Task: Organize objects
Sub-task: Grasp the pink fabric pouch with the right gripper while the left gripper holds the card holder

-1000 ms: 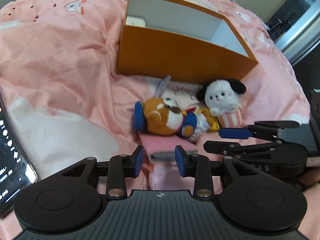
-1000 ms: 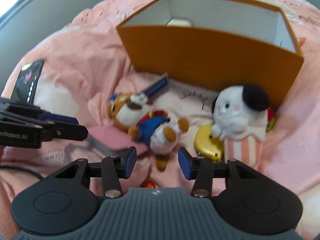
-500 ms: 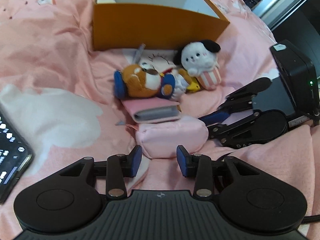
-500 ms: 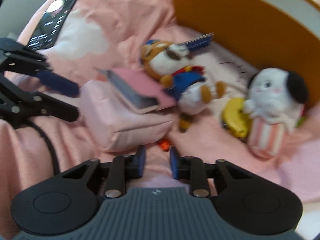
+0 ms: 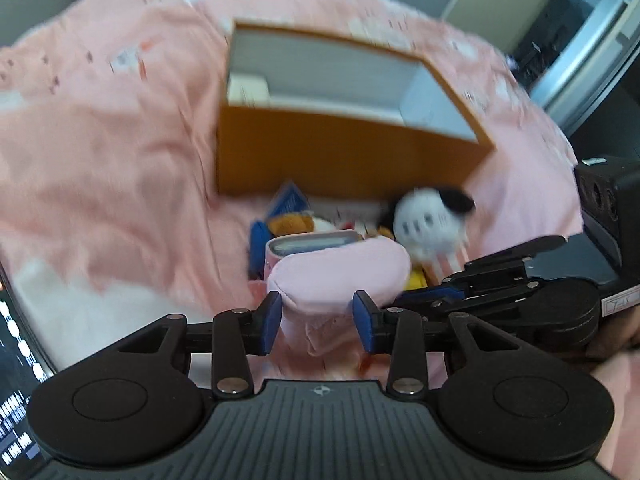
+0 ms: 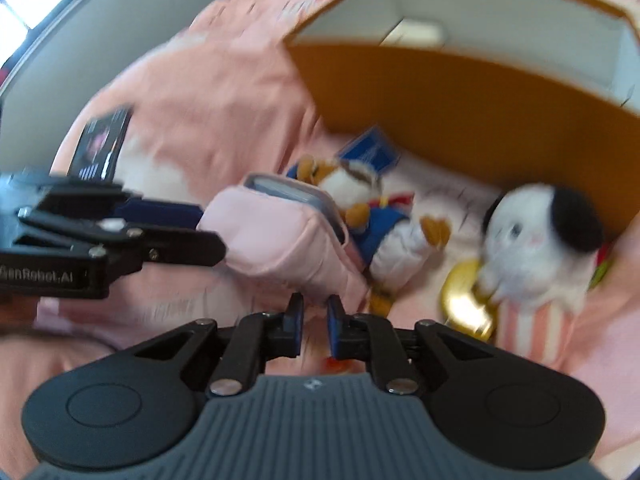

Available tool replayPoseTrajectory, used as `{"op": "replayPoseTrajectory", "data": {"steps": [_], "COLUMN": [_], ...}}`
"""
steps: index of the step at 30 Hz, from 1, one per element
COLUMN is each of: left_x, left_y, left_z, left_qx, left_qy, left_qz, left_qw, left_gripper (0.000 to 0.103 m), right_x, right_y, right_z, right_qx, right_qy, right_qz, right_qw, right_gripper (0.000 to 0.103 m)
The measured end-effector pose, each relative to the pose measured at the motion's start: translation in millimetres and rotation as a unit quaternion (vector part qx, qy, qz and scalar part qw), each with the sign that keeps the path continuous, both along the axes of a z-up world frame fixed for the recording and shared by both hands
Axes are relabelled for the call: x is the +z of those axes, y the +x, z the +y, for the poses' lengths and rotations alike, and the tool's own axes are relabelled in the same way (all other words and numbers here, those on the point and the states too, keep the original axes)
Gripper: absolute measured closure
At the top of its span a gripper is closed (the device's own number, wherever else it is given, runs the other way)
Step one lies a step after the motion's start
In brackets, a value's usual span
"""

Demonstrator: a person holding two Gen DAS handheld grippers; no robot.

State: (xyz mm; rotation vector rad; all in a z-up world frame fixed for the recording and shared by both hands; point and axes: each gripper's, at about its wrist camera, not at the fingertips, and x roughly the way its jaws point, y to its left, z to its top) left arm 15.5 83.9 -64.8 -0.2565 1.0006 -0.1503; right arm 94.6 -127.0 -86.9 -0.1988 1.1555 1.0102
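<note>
A pink pouch (image 5: 340,272) with a grey-edged pink case (image 5: 312,242) on top is raised off the bed; it also shows in the right wrist view (image 6: 276,236). My left gripper (image 5: 318,316) has its jaws on either side of the pouch's near end. My right gripper (image 6: 314,316) is nearly shut, pinching pink fabric at the pouch's lower edge. Behind lie a brown dog plush in blue (image 6: 372,208), a white plush with black ears (image 6: 536,232), a yellow object (image 6: 468,296) and a blue card (image 6: 370,152). The orange box (image 5: 344,160) stands open behind them.
A pink bedsheet (image 5: 100,168) covers the surface. A phone lies at the far left (image 5: 16,360) and shows in the right wrist view (image 6: 100,144). A white item (image 5: 248,88) sits in the box's left corner. Dark equipment (image 5: 612,200) stands at right.
The pink pouch and the case on it have come up off the bed. My right gripper's jaws have narrowed on its fabric. Both views now tilt up toward the box.
</note>
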Motion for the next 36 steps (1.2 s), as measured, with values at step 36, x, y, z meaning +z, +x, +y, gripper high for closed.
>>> {"op": "replayPoseTrajectory", "data": {"steps": [36], "left_x": [-39.0], "left_y": [20.8], "left_z": [31.1], "left_qx": [0.060], "left_qy": [-0.050], "left_qz": [0.010], "left_qw": [0.9969], "left_gripper": [0.067], "right_x": [7.1], "right_y": [-4.8], "right_z": [25.0], "right_qx": [0.010], "right_qy": [0.004], "right_qz": [-0.138], "right_qw": [0.990], "right_gripper": [0.065]}}
